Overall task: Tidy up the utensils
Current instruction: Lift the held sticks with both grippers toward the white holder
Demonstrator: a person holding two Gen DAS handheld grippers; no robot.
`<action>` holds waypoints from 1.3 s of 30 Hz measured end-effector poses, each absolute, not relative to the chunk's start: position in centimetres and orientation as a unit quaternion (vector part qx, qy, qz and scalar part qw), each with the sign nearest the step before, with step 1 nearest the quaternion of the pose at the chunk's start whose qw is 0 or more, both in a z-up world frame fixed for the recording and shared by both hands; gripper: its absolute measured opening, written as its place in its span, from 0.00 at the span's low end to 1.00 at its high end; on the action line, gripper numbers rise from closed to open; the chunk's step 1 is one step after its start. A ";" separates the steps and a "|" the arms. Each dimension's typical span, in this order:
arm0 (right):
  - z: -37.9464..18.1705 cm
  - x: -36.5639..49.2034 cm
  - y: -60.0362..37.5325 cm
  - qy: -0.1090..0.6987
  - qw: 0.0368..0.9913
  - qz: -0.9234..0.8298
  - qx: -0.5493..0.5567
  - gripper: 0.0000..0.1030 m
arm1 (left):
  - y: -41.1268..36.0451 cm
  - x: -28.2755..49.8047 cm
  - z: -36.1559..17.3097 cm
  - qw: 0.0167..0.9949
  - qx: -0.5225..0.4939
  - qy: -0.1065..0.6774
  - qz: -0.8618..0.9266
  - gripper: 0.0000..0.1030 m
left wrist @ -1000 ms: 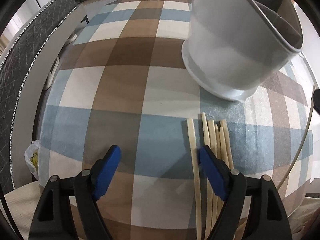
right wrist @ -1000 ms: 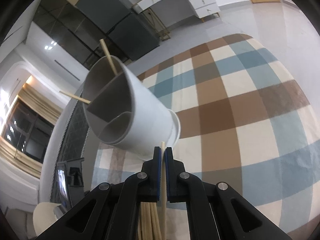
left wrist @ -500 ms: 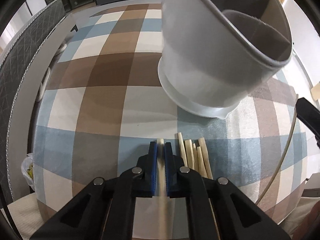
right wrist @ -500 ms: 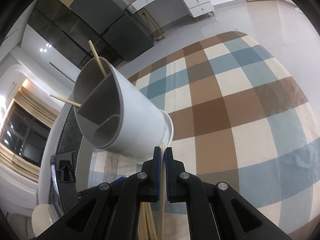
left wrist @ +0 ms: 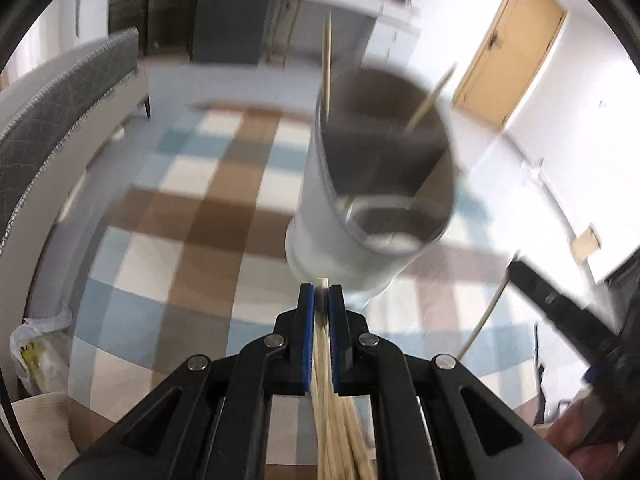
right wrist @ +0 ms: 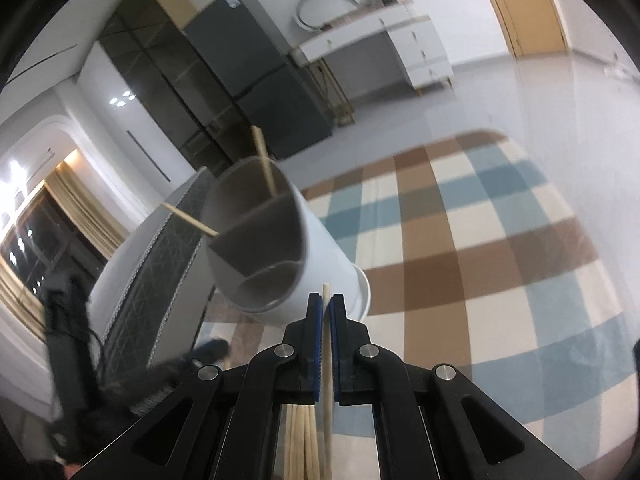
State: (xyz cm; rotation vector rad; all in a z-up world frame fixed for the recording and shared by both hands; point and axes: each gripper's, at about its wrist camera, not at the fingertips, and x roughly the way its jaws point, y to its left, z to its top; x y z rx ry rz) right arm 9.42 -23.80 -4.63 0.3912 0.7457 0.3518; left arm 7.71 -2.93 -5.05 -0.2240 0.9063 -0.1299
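Your left gripper (left wrist: pixel 321 300) and right gripper (right wrist: pixel 326 309) each pinch one pale wooden chopstick (left wrist: pixel 321 285) (right wrist: pixel 326 292), while two more stand in the white divided holder (right wrist: pixel 320 256).

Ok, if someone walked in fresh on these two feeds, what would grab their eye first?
The white divided utensil holder standing on the checked tablecloth, with two chopsticks poking out of it. Next, each gripper shut on a chopstick aimed at it: the left gripper, the right gripper.
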 end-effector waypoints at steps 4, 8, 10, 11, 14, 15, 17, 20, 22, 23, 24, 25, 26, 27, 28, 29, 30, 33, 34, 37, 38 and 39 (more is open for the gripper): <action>-2.8 7.1 -22.6 0.321 0.922 0.167 0.139 0.03 | -3.7 5.3 -2.4 0.911 -0.104 0.394 -0.067 0.02; -1.9 5.1 -21.9 0.301 0.933 0.164 0.114 0.03 | -3.3 4.8 -1.3 0.918 -0.096 0.380 -0.066 0.02; -1.8 4.3 -22.2 0.298 0.934 0.159 0.117 0.03 | -2.8 5.0 -1.0 0.922 -0.092 0.371 -0.064 0.02; -1.7 3.9 -22.4 0.297 0.935 0.156 0.117 0.03 | -2.4 5.3 -0.9 0.926 -0.090 0.363 -0.059 0.02; -1.0 3.2 -23.1 0.284 0.939 0.147 0.124 0.03 | -1.9 4.9 -0.4 0.930 -0.086 0.353 -0.058 0.01; -0.7 2.9 -23.4 0.278 0.941 0.143 0.128 0.03 | -2.0 4.8 -0.1 0.930 -0.080 0.352 -0.064 0.01; -0.2 2.4 -24.0 0.267 0.945 0.136 0.134 0.03 | -2.3 4.4 0.6 0.934 -0.065 0.346 -0.065 0.01; 0.2 1.7 -24.3 0.261 0.947 0.131 0.136 0.03 | -2.5 4.0 1.1 0.934 -0.056 0.345 -0.074 0.01; 0.3 1.4 -24.3 0.260 0.948 0.129 0.133 0.03 | -2.8 3.8 1.3 0.934 -0.049 0.345 -0.079 0.01; 0.4 1.2 -24.3 0.258 0.948 0.128 0.133 0.03 | -2.9 3.7 1.4 0.935 -0.047 0.343 -0.081 0.01; 0.5 1.0 -24.3 0.257 0.949 0.128 0.132 0.03 | -3.0 3.6 1.6 0.935 -0.044 0.342 -0.082 0.01; 0.6 0.9 -24.2 0.256 0.949 0.128 0.132 0.03 | -3.0 3.5 1.7 0.936 -0.044 0.340 -0.084 0.01; 0.7 0.8 -24.2 0.254 0.950 0.128 0.132 0.03 | -3.0 3.3 2.0 0.936 -0.044 0.339 -0.086 0.01; 0.7 0.6 -24.2 0.254 0.950 0.127 0.131 0.03 | -3.0 3.2 2.2 0.936 -0.045 0.339 -0.088 0.01; 0.8 0.5 -24.2 0.253 0.950 0.127 0.131 0.03 | -3.0 3.2 2.4 0.936 -0.047 0.338 -0.090 0.01; 0.8 0.5 -24.2 0.253 0.950 0.127 0.130 0.03 | -2.8 3.0 2.6 0.936 -0.053 0.336 -0.090 0.01; 0.9 0.5 -24.2 0.252 0.951 0.126 0.129 0.03 | -2.6 3.0 3.0 0.936 -0.063 0.334 -0.092 0.01; 1.6 0.2 -24.2 0.242 0.954 0.129 0.124 0.03 | -2.3 2.9 3.9 0.938 -0.067 0.327 -0.093 0.01; 1.9 0.1 -24.2 0.238 0.955 0.129 0.123 0.03 | -2.2 2.9 4.2 0.938 -0.067 0.325 -0.095 0.01; 2.9 0.1 -24.3 0.227 0.958 0.130 0.121 0.03 | -2.1 3.0 5.4 0.941 -0.069 0.314 -0.102 0.01; 3.3 0.2 -24.3 0.223 0.958 0.131 0.121 0.03 | -2.1 3.0 5.7 0.942 -0.070 0.311 -0.103 0.01; 3.6 0.3 -24.2 0.220 0.959 0.133 0.121 0.03 | -2.0 3.0 6.3 0.943 -0.070 0.307 -0.107 0.01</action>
